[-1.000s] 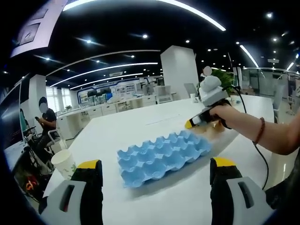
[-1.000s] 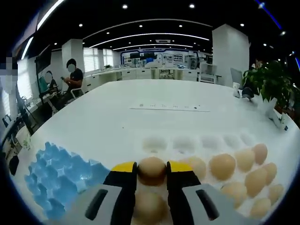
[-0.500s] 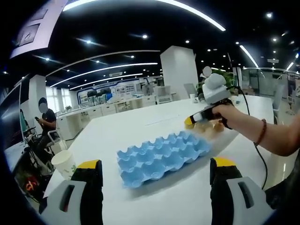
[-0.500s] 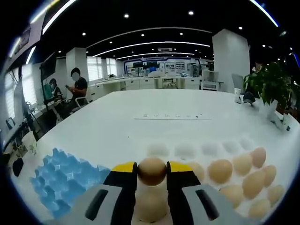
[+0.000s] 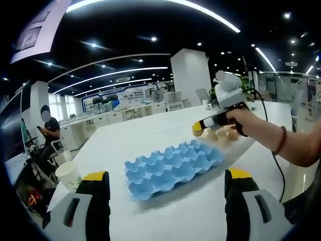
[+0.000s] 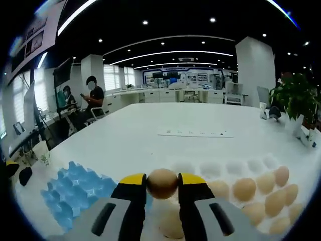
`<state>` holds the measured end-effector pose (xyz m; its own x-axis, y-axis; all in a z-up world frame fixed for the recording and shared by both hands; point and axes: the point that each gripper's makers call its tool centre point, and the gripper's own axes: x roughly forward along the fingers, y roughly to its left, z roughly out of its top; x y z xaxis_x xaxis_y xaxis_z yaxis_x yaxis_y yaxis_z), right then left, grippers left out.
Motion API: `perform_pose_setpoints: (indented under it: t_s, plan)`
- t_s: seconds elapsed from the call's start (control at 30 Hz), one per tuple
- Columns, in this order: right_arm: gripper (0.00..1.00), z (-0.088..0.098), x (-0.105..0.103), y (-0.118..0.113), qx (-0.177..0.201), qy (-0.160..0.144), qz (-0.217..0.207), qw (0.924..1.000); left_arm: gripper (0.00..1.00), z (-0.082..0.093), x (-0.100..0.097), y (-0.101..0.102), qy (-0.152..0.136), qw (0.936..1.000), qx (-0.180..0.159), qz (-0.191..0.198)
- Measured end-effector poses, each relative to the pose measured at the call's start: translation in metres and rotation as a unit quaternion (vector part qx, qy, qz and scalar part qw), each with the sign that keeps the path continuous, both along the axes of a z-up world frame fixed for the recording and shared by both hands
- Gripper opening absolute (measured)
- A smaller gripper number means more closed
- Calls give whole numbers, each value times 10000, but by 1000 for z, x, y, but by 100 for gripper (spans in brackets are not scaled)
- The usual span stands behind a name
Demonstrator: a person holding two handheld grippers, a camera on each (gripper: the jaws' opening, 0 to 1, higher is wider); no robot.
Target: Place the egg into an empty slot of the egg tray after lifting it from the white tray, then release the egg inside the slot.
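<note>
Egg tray (image 6: pixel 72 193) left of white tray (image 6: pixel 235 173) on table (image 6: pixel 150 140), paper cup (image 5: pixel 68 174) beyond

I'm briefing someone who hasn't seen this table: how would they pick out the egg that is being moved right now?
Start at the big white table, where a white tray of brown eggs sits beside a blue egg tray. Between them, the right tool has yellow tips. The egg pinched between those tips is the one; its neighbours all rest in tray slots.

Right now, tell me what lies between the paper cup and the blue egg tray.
Left gripper view: bare white tabletop between the paper cup and the blue egg tray.
</note>
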<state>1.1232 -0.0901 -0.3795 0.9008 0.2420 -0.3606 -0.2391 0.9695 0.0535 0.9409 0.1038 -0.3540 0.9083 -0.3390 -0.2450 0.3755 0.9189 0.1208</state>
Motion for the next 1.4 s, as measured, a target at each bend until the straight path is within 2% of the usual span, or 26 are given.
perform_pose_setpoints:
  t_s: [0.6,1.4]
  plan:
    - [25,-1,-6,42,39,-10,573,9984,97,-3,-4,1,57,10000,21,-15]
    - [25,3,-22,95,255,14,1339,9907,98,0,-5,3,10,10000,8,-52]
